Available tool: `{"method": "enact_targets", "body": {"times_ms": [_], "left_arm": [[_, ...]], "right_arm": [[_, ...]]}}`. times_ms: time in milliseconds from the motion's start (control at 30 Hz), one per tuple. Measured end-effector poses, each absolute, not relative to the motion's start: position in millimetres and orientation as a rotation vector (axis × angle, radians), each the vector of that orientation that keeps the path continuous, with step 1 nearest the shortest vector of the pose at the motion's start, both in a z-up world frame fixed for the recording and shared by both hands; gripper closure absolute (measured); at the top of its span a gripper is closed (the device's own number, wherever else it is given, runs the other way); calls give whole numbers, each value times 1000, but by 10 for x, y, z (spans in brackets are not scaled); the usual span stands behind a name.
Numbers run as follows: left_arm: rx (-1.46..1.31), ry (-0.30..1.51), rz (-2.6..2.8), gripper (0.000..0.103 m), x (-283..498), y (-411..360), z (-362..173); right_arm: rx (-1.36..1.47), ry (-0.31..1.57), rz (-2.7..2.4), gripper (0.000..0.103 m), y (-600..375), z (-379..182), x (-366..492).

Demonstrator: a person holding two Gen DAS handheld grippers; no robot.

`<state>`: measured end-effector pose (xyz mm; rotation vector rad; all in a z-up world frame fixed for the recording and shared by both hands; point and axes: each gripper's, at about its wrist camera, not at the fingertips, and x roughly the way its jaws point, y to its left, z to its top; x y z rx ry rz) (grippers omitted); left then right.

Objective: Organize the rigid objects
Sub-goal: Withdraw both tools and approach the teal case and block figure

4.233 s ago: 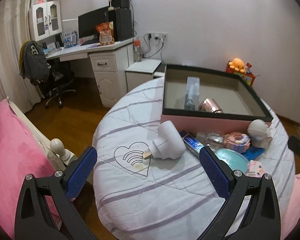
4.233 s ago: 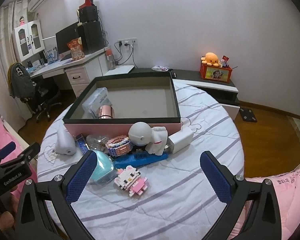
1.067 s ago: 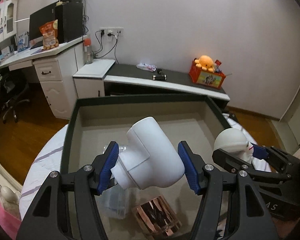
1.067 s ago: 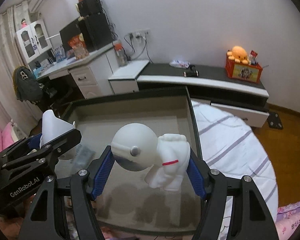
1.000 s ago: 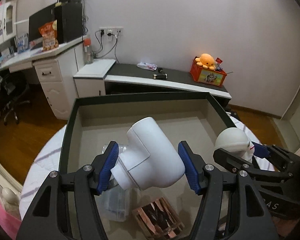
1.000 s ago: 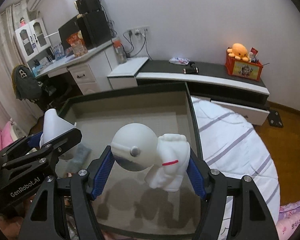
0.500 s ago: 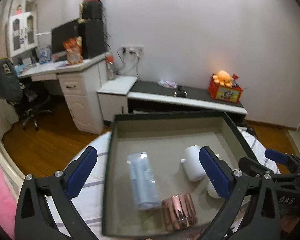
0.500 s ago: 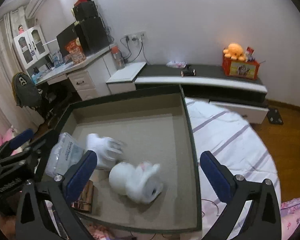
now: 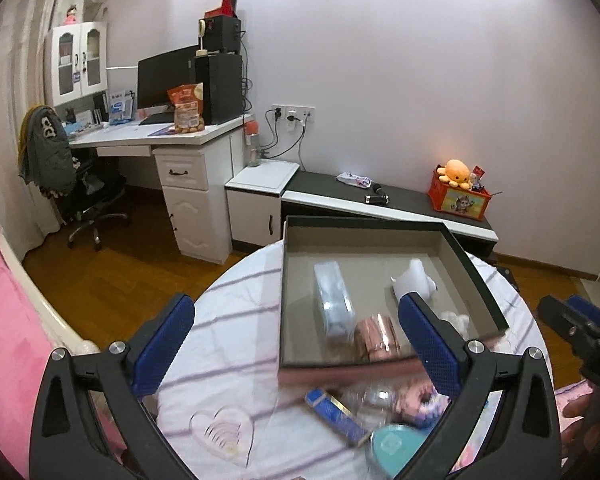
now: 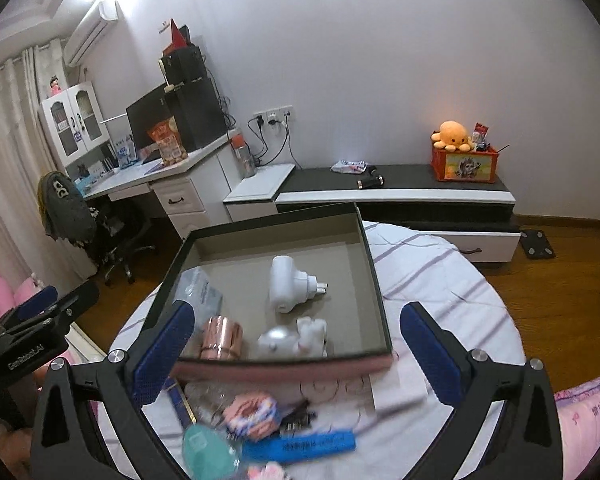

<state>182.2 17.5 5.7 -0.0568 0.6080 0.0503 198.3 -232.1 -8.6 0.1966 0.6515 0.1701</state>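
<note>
On the round bed-like surface covered by a white striped quilt [image 10: 440, 276], a shallow dark-rimmed box [image 10: 374, 276] is sitting, and I am looking down into it through both wrist cameras. My left gripper [image 9: 300, 344] is hanging released, its blue pads spread wide with nothing between them; my right gripper [image 10: 296, 350] is standing just as wide and empty. Both sets of jaws have just been opening.

Inside the box, the white plug-in device [image 10: 290, 286] is lying on its side near the middle, prongs pointing right. Just in front of it, the white astronaut figure [image 10: 292, 340] is lying tipped over against the near wall. To their left, a copper-coloured can [image 10: 222, 338] is lying beside a clear plastic packet [image 10: 200, 290].

Outside the box, near its pink front wall, blurred items are crowding the quilt: a teal round case [image 10: 204, 454], a blue flat box [image 10: 300, 446] and a pink-and-white block toy [image 10: 250, 410].
</note>
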Motion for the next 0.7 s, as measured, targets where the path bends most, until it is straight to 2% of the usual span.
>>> {"method": "enact_targets", "body": {"times_ms": [700], "left_arm": [[-45,567,36,0,806,98,279]], "right_arm": [[183,583,139,0,-2281,145,864]]}}
